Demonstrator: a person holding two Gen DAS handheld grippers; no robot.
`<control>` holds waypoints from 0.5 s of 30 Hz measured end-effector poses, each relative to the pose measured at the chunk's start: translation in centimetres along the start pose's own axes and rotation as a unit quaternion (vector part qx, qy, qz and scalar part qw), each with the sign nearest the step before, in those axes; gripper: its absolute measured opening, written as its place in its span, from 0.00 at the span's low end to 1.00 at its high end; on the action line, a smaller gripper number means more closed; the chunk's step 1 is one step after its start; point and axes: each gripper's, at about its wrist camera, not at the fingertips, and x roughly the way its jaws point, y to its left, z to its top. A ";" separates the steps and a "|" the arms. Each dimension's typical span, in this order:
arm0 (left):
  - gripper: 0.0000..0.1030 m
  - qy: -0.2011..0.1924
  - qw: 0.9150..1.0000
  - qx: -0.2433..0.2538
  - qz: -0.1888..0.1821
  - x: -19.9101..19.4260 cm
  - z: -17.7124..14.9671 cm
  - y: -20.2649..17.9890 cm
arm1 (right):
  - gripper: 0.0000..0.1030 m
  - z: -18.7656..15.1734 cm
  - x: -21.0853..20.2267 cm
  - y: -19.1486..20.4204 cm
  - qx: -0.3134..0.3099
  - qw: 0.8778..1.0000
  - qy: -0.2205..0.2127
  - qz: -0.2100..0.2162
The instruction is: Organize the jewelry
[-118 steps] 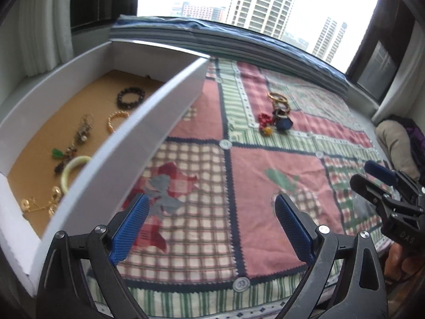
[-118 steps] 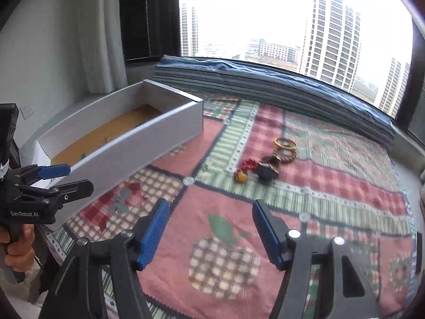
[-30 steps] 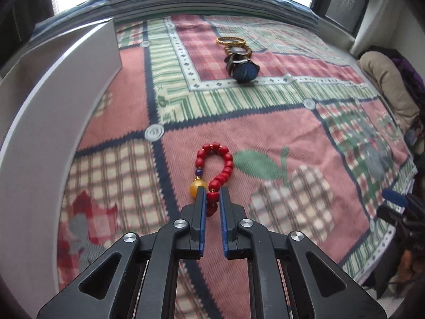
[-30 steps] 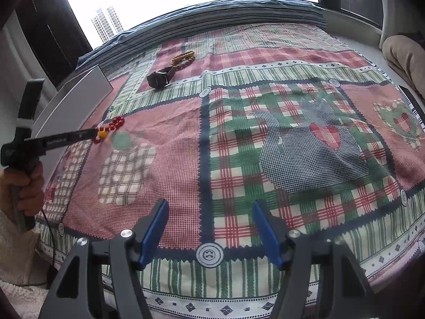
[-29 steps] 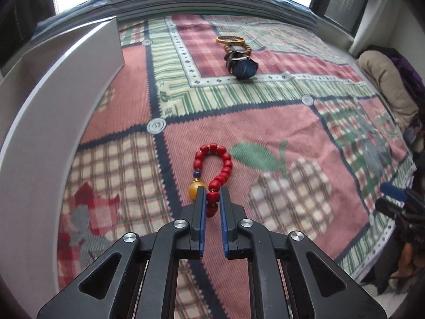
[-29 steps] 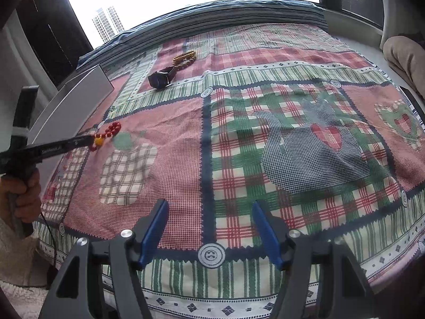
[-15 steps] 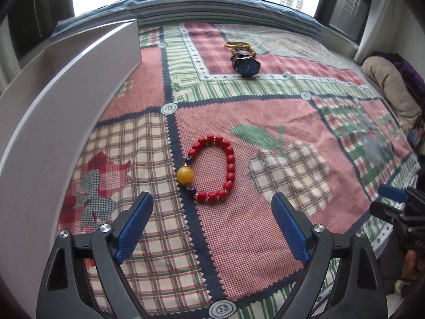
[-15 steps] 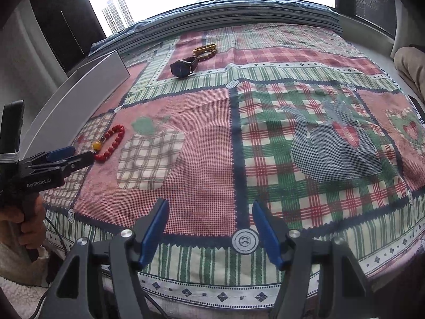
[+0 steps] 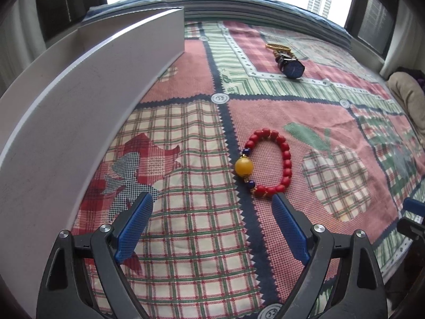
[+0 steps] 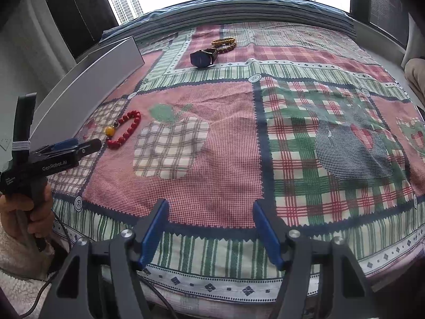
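Both claws are wide apart and hold nothing: the left claw (image 9: 211, 224) hovers near the red bead bracelet with a yellow ball (image 9: 267, 166) on the checked quilt (image 10: 305, 122). That bracelet, the dark blue round watch (image 10: 202, 58) and the brown bead bracelets (image 10: 225, 44) all lie outside the long white box (image 9: 79, 101), so I think much is left.

The round bead bracelet (image 9: 268, 163) was red with one yellow and two dark blue beads; the patchwork cloth (image 9: 191, 212) had red-green checks; the wristwatch face (image 10: 201, 59) was dark blue.

Glossy bead bracelet (image 9: 268, 164) on coarse woven cloth (image 9: 186, 226) (perhaps cotton)
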 end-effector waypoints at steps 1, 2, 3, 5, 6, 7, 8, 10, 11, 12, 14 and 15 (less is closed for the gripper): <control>0.89 0.000 1.000 -0.002 0.002 0.2 -0.1 0.2 | 0.65 0.3 0.0 0.2 -0.006 1.000 0.002 0.002; 0.89 0.000 1.000 -0.002 0.004 0.4 -0.2 0.4 | 0.65 0.6 0.1 0.3 -0.012 1.000 0.005 0.006; 0.89 0.000 1.000 -0.003 0.006 0.6 -0.3 0.6 | 0.65 1.1 0.1 0.5 -0.020 1.000 0.009 0.011; 0.89 0.000 1.000 -0.009 0.007 1.0 -0.6 1.1 | 0.65 2.7 0.0 0.6 -0.040 0.999 0.017 0.032; 0.89 0.000 1.000 -0.012 0.006 1.2 -0.7 1.3 | 0.65 3.8 -0.3 0.6 -0.049 0.998 0.017 0.044; 0.90 -0.007 1.000 -0.011 0.009 1.2 -0.8 1.3 | 0.65 5.3 -0.5 0.4 -0.059 0.997 0.015 0.055; 0.91 -0.011 1.000 -0.009 0.012 1.2 -1.0 1.4 | 0.65 7.0 -0.7 0.1 -0.067 0.996 0.014 0.058; 0.93 -0.018 1.000 -0.007 0.012 1.2 -1.2 1.4 | 0.65 11.0 -0.1 -0.3 -0.089 0.995 0.024 0.043; 0.93 -0.019 1.000 -0.006 0.012 1.3 -1.2 1.3 | 0.71 13.0 1.0 -0.2 -0.112 0.992 0.046 0.027; 0.95 -0.019 1.000 -0.005 0.011 1.3 -1.2 1.3 | 0.73 14.9 2.5 0.1 -0.143 0.987 0.075 0.012; 0.97 -0.017 1.000 -0.003 0.008 1.4 -1.1 1.2 | 0.73 18.8 5.6 0.5 -0.178 0.978 0.109 -0.006; 0.98 -0.016 1.000 -0.001 0.008 1.5 -1.1 1.2 | 0.73 20.7 6.9 0.4 -0.179 0.978 0.110 -0.010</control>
